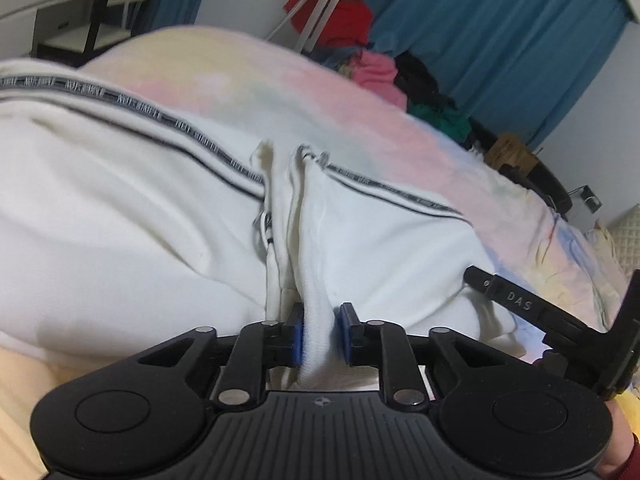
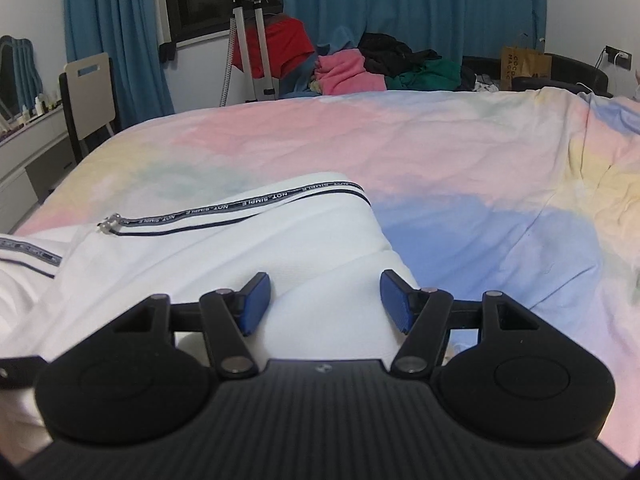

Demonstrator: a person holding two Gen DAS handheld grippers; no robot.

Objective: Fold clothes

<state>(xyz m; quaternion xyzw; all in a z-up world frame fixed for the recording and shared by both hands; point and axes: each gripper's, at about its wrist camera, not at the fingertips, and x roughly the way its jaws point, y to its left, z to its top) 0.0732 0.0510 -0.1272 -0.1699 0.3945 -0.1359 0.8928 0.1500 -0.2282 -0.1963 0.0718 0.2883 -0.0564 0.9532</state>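
A white garment (image 1: 120,200) with a black lettered stripe lies spread on the pastel bedspread (image 1: 304,92). My left gripper (image 1: 320,338) is shut on a bunched fold of it, the cloth pinched between the blue pads (image 1: 297,336). In the right wrist view the same white garment (image 2: 248,248) lies folded at the bed's near left. My right gripper (image 2: 324,300) hovers just over its near edge, open, with nothing between its fingers. Part of the right gripper's black body (image 1: 560,320) shows at the right of the left wrist view.
The pastel bedspread (image 2: 460,168) stretches wide to the right and far side. A pile of red, pink, black and green clothes (image 2: 360,66) sits beyond the far edge, by blue curtains (image 2: 420,4). A chair (image 2: 90,92) and dresser (image 2: 32,148) stand at left.
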